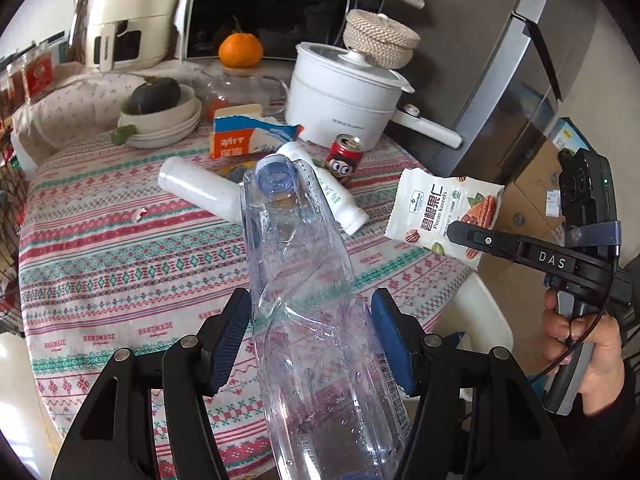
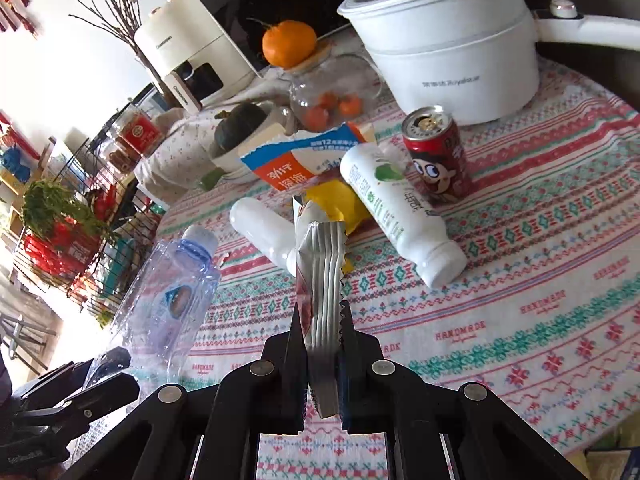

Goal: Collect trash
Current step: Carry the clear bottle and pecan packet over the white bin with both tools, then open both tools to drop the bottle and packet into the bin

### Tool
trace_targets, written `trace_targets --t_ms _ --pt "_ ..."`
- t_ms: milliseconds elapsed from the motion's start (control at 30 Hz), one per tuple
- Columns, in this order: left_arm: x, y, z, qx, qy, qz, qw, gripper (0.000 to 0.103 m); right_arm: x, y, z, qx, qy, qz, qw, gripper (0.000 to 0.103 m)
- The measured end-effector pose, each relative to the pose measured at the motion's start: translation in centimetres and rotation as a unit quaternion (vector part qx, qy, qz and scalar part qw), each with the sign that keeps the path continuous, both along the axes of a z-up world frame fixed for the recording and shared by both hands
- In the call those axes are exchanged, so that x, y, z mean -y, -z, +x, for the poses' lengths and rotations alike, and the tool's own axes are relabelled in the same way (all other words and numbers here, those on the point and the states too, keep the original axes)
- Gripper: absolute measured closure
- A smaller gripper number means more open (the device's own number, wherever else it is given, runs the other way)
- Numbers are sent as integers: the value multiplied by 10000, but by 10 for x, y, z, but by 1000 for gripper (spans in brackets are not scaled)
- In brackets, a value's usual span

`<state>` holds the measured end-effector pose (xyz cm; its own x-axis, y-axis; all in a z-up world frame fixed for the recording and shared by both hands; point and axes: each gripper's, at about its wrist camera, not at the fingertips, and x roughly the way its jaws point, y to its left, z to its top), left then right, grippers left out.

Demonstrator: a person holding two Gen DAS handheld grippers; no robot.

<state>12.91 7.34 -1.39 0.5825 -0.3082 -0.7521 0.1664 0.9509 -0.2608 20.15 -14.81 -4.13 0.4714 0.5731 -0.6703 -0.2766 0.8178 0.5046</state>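
My left gripper (image 1: 310, 320) is shut on a clear empty plastic bottle (image 1: 304, 280) with a blue cap, held above the table; it also shows in the right wrist view (image 2: 168, 292). My right gripper (image 2: 322, 320) is shut on a white pecan snack packet (image 2: 322, 280), seen edge-on; in the left wrist view the packet (image 1: 440, 212) hangs at the table's right edge. On the patterned tablecloth (image 1: 120, 260) lie two white bottles (image 1: 200, 190) (image 2: 396, 208), a red can (image 2: 438, 156), a torn orange-and-blue carton (image 2: 304, 160) and a yellow wrapper (image 2: 336, 200).
A white electric pot (image 1: 344, 96) stands at the back right of the table. Bowls with a dark squash (image 1: 160, 108), a glass jar with small oranges (image 2: 332, 96), an orange (image 1: 240, 50) and a cream appliance (image 1: 128, 20) stand behind. A wire rack (image 2: 80, 220) is left of the table.
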Motion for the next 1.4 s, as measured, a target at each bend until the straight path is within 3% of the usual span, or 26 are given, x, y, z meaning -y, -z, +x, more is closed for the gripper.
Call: trace_targets --t_ms 167,400,567,833,1000,1400 --pt "41 0 -6 14 479 34 9988 38 36 -11 -28 -36 186 -225 9996 93" --pt "108 6 -13 1 1246 63 9922 38 101 -4 -60 -360 604 -320 9970 93" --pt "158 15 -17 -110 1787 71 9838 38 154 4 -79 -548 1096 -334 9919 93" --pt "242 48 -25 -434 2640 249 9632 38 219 26 -114 -906 1760 -441 9792 93" --pt "279 72 -23 -596 2832 418 9563 37 243 38 -125 -1110 2020 -542 9716 93" --pt "307 106 -2 -744 2881 543 9532 36 273 52 -131 -1424 2375 -691 9584 93"
